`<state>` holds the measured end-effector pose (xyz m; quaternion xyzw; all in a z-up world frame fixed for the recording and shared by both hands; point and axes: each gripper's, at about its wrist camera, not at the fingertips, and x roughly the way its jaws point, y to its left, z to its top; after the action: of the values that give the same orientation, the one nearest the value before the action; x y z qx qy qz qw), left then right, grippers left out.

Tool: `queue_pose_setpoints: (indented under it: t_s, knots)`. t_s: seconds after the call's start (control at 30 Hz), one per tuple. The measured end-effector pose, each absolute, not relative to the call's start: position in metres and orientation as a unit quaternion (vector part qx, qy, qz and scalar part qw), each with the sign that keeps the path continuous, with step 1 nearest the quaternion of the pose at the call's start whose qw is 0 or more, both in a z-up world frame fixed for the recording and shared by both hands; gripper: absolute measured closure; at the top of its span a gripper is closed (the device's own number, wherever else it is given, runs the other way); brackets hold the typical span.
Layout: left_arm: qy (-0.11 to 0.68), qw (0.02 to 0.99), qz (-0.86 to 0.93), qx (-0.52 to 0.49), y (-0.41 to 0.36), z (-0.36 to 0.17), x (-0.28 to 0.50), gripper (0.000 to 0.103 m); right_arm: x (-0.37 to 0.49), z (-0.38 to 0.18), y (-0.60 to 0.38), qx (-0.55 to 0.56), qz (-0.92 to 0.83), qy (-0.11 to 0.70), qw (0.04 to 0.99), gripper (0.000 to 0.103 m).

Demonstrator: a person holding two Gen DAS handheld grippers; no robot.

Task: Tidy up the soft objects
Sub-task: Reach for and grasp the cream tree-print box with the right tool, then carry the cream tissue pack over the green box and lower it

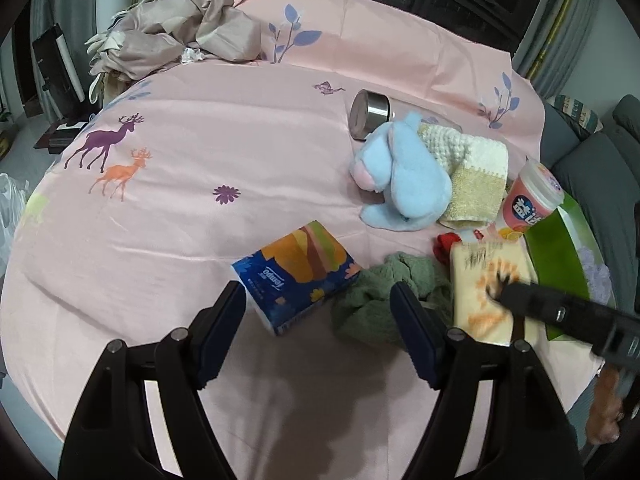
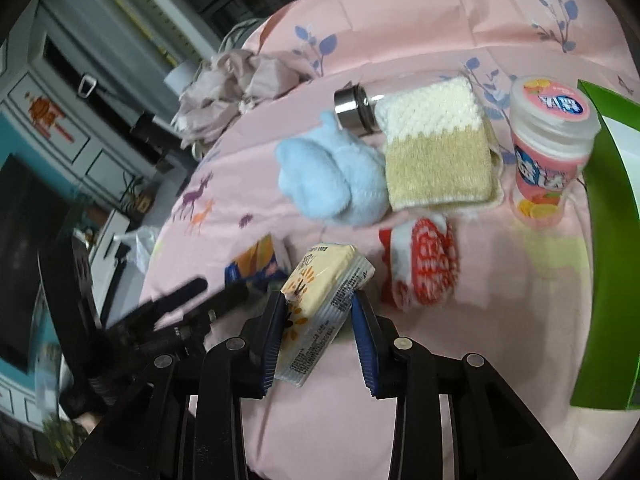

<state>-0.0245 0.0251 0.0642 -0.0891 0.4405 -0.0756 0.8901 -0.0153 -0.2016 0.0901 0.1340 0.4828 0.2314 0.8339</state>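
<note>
The right gripper [image 2: 318, 300] pinches the cream plastic-wrapped tissue pack [image 2: 320, 308] across its soft, light, squashy middle.

Soft, even indoor light falls on the pink printed bedsheet [image 1: 240, 128], bright enough to show colours, with no harsh glare. A faint grey shadow lies on the sheet just beneath the left gripper [image 1: 318, 300]. Both fisheye views bend strongly toward dark, vignetted corners. Motion blur smears the cream tissue pack [image 2: 324, 292], the red-and-white patterned sock [image 2: 428, 268] and the right view's left side.
</note>
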Motion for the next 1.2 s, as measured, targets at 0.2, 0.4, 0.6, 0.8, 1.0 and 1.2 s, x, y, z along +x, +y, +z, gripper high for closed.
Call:
queue_pose_setpoints:
  t_s: [0.2, 0.4, 0.6, 0.8, 1.0, 1.2]
  knots:
    - [0.425, 0.884, -0.150, -0.120, 0.021, 0.076, -0.034, 0.029, -0.013, 0.070, -0.203, 0.105, 0.181, 0.533, 0.820, 0.067]
    - [0.423, 0.865, -0.236, -0.127, -0.005, 0.082, -0.043, 0.031, -0.015, 0.080, -0.220, 0.130, 0.151, 0.507, 0.838, 0.047]
    - [0.467, 0.827, -0.294, -0.110, -0.044, 0.062, -0.047, 0.044, -0.014, 0.080, -0.229, 0.149, 0.151, 0.507, 0.835, 0.047]
    - [0.506, 0.797, -0.311, -0.113, -0.062, 0.038, -0.039, 0.056, -0.010, 0.061, -0.225, 0.146, 0.158, 0.536, 0.817, 0.047]
    - [0.517, 0.794, -0.304, -0.101, -0.075, 0.027, -0.037, 0.056, -0.005, 0.041, -0.221, 0.132, 0.146, 0.566, 0.801, 0.047]
    - [0.505, 0.803, -0.303, -0.088, -0.080, 0.031, -0.040, 0.058, -0.009, 0.044, -0.218, 0.111, 0.151, 0.553, 0.812, 0.049]
